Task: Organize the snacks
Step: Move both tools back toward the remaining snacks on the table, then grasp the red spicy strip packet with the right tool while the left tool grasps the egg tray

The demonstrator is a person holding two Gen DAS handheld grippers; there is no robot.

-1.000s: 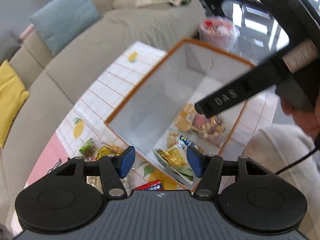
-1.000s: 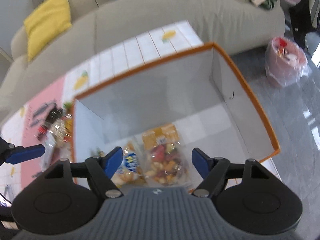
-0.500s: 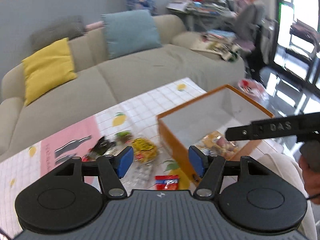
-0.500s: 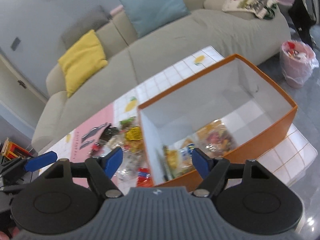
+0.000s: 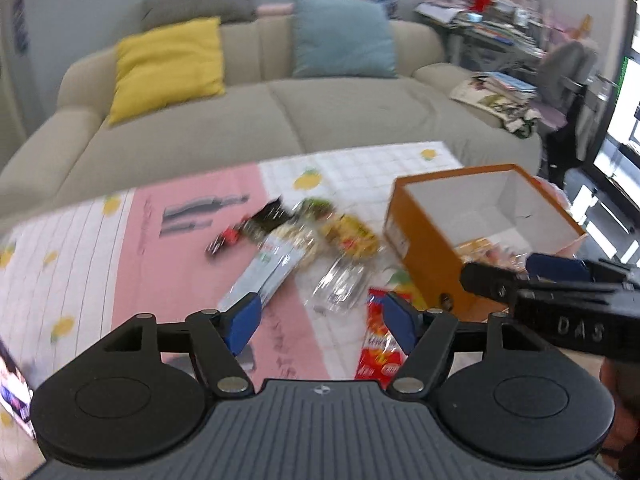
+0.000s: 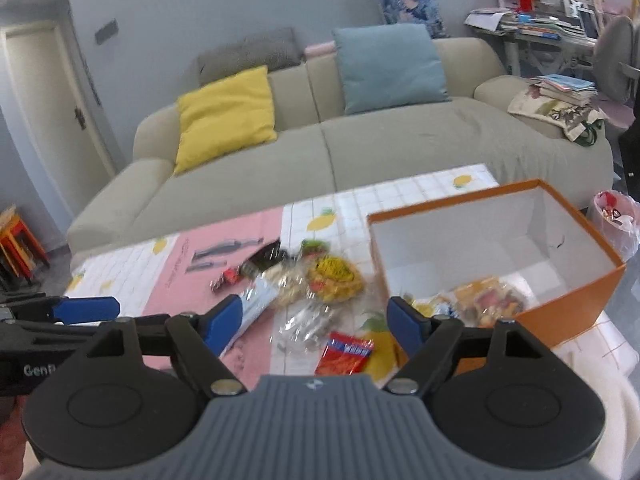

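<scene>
Orange card forms the box (image 6: 496, 276), which sits at centre right of the right wrist view with its white inside showing; a few snack packets (image 6: 486, 298) lie on its floor at the near end. In the left wrist view the same box (image 5: 424, 240) stands right of centre. Left of it, on the pink and white tablecloth (image 6: 180, 264), loose snacks are heaped mid-frame: a yellow bag (image 6: 334, 274), a clear wrapper (image 6: 304, 320), a long silver-white pack (image 5: 272, 268) and a dark packet (image 6: 266, 256). A red packet (image 6: 346, 354) lies just beside the box's near corner, low in the frame.

The left gripper (image 5: 322, 322) hangs above the cloth with its blue pads wide apart and nothing between them. The right gripper (image 6: 314, 322) is likewise spread wide and holds nothing; it shows at the right edge of the left view. A beige sofa (image 6: 360, 152) with a yellow cushion (image 6: 226, 114) and a blue cushion (image 6: 390, 66) fills the upper half.
</scene>
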